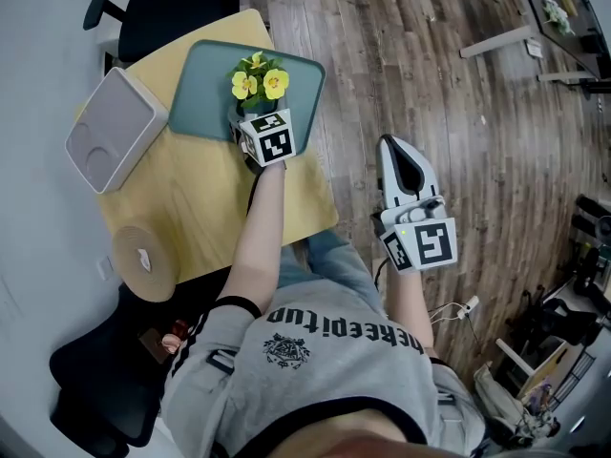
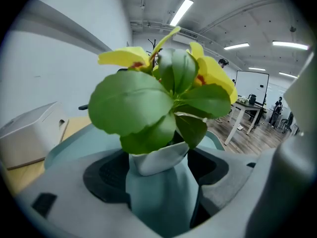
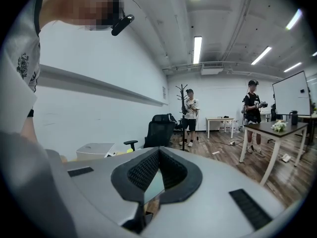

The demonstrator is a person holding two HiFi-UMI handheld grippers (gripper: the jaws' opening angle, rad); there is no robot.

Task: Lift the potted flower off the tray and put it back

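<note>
Item one: the left gripper (image 1: 250, 122) is reaching over the near edge of the green tray (image 1: 205, 93) on the yellow counter (image 1: 210, 208). Its jaws are clamping the wrapped pot of the potted flower (image 2: 159, 182) from both sides, the leaves and yellow blooms standing upright above them.

Item two: the flower is sitting at the tray's near edge. Whether the pot base is touching the tray or already hanging just above it cannot be told from any view.

Item three: the right gripper (image 1: 399, 156) is hanging out over the wooden floor, well apart from the counter, jaws together with nothing between them. It is taking no part.

Assessment: the grasp-and-lift step appears to be in hand. The next move is likely calling for a straight vertical raise, keeping the pot level, then lowering it onto bare tray surface before the jaws are parted.
</note>
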